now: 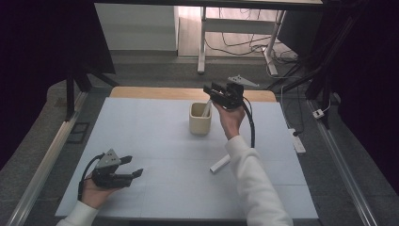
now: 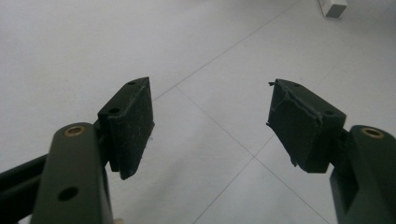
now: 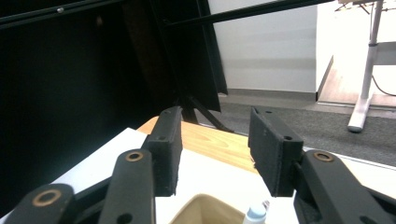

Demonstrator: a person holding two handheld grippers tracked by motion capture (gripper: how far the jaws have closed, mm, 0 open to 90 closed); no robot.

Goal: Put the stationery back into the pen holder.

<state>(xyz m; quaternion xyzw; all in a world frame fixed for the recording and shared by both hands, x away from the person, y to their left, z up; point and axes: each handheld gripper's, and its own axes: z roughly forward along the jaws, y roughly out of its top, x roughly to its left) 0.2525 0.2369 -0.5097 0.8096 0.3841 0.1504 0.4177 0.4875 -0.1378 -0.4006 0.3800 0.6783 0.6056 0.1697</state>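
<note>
The right gripper (image 1: 210, 88) hangs just above the beige cup (image 1: 200, 120), which stands upright near the far edge of the table (image 1: 141, 127), about midway along it. Its jaws are released, with nothing between them. A white pen (image 1: 206, 108) stands in the cup; its long axis is nearly upright, leaning a little, and its upper end points toward the gripper. In the right gripper view the pen's tip (image 3: 256, 213) rises from the cup (image 3: 205, 210) below the jaws.

A second white pen (image 1: 219, 164) lies flat near the table's middle, its long axis running diagonally.

The left gripper (image 1: 133, 166) rests near the near left corner, jaws wide apart and empty.
</note>
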